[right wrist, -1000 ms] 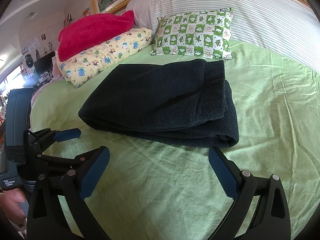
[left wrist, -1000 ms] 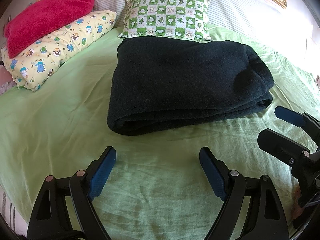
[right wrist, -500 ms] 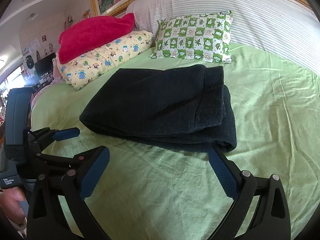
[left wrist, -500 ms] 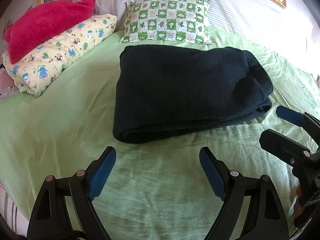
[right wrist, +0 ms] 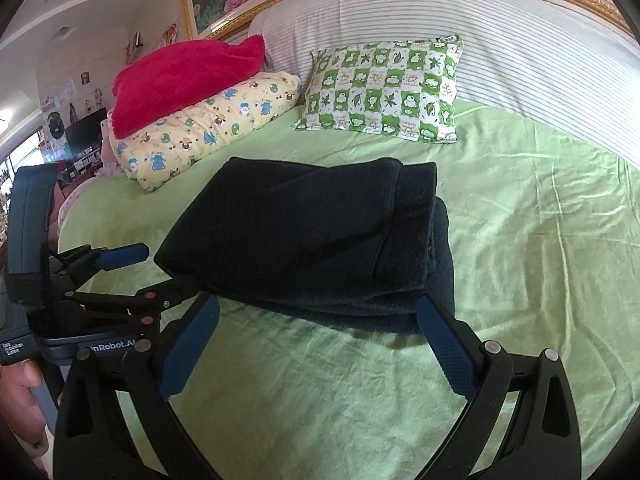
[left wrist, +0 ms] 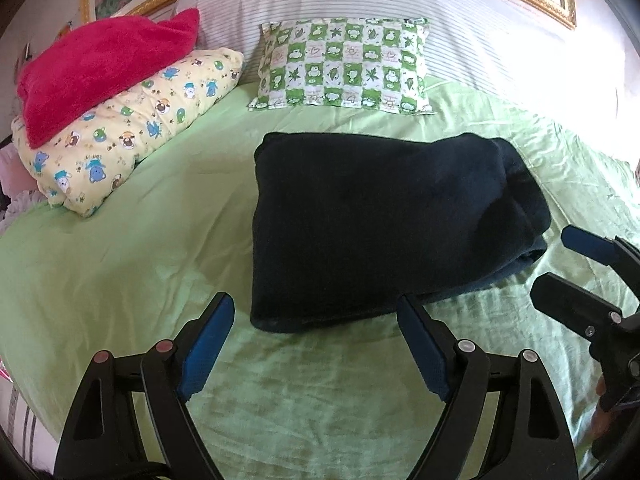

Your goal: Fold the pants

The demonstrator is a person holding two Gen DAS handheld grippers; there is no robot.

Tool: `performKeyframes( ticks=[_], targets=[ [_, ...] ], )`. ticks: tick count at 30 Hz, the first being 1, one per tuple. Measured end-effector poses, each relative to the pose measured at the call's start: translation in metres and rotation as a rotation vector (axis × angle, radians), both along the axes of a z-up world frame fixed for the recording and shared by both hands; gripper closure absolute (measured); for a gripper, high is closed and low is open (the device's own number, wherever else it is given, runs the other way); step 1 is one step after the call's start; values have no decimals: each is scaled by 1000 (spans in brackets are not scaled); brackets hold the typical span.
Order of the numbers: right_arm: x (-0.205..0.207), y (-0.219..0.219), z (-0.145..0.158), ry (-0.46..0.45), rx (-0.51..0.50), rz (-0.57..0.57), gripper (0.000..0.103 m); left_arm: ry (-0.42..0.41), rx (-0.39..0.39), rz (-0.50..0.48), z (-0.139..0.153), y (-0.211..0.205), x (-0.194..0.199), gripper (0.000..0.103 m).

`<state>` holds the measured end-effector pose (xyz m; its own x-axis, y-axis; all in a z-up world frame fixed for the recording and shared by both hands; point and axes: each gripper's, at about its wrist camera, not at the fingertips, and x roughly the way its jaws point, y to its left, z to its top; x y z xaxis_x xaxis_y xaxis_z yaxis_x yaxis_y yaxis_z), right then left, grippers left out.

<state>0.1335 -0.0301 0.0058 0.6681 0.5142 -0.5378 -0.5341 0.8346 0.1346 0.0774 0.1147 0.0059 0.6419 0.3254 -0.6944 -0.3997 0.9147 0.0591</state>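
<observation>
The dark navy pants (left wrist: 384, 224) lie folded into a thick rectangular bundle on the green bed sheet (left wrist: 132, 264); they also show in the right wrist view (right wrist: 320, 240). My left gripper (left wrist: 316, 332) is open and empty, just in front of the bundle's near edge. My right gripper (right wrist: 316, 328) is open and empty, close to the bundle's near edge on its right part. The right gripper shows at the right of the left wrist view (left wrist: 576, 276). The left gripper shows at the left of the right wrist view (right wrist: 136, 276).
A green checked pillow (left wrist: 344, 68) lies behind the pants. A yellow cartoon pillow (left wrist: 132, 132) with a red towel (left wrist: 96, 68) on it lies at the back left. A striped white headboard cushion (right wrist: 500, 44) runs along the back.
Both grippers have moved forward toward the pants, so the bundle's near edge now lies close to the fingertips. The left view has shifted left. Both stay open.
</observation>
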Motion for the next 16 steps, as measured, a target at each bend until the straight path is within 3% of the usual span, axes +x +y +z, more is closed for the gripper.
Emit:
performKeyframes(
  ticks=[8, 16],
  targets=[
    [5, -5, 2, 19, 25, -6, 4, 23, -73, 16, 5, 12, 12, 17],
    [11, -7, 4, 39, 35, -7, 3, 53, -57, 21, 6, 9, 21, 17]
  ],
)
